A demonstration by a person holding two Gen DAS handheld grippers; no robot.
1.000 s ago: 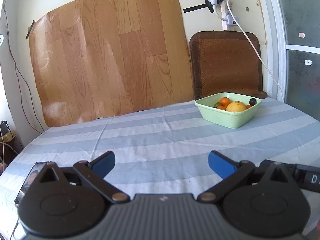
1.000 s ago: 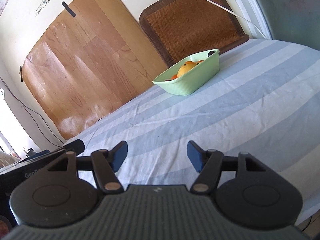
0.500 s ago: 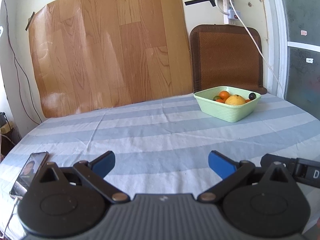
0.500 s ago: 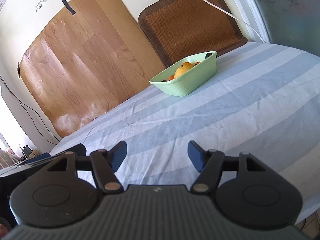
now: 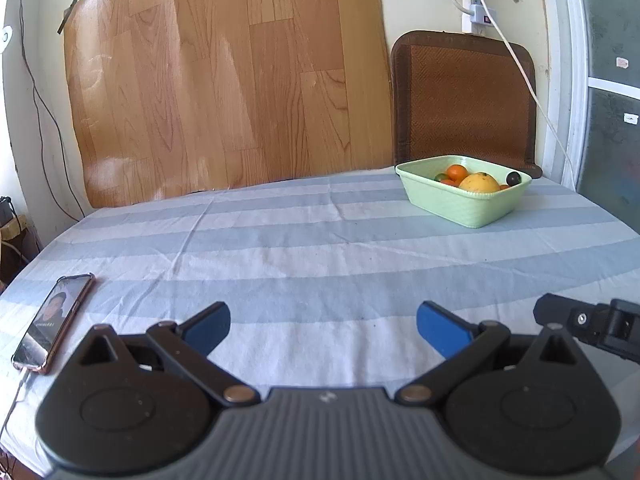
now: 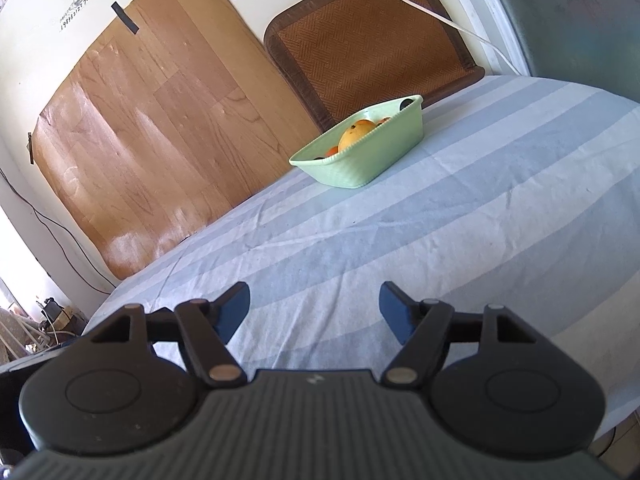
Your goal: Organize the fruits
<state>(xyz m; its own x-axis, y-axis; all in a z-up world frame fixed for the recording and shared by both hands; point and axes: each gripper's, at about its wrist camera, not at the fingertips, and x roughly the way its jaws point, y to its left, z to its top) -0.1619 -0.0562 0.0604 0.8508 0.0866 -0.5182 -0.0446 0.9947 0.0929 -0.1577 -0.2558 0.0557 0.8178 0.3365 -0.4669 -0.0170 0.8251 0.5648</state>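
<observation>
A blue-and-white striped tablecloth lies bare between the near edge and a green basket of fruit far right. A phone lies at the near left edge. The writing on the wall is too small to read. The left gripper and right gripper are both spread wide, holding nothing.

A phone lies at the lower left on the striped desk, with a wood-grain sheet and brown woven mat against the wall behind.
</observation>
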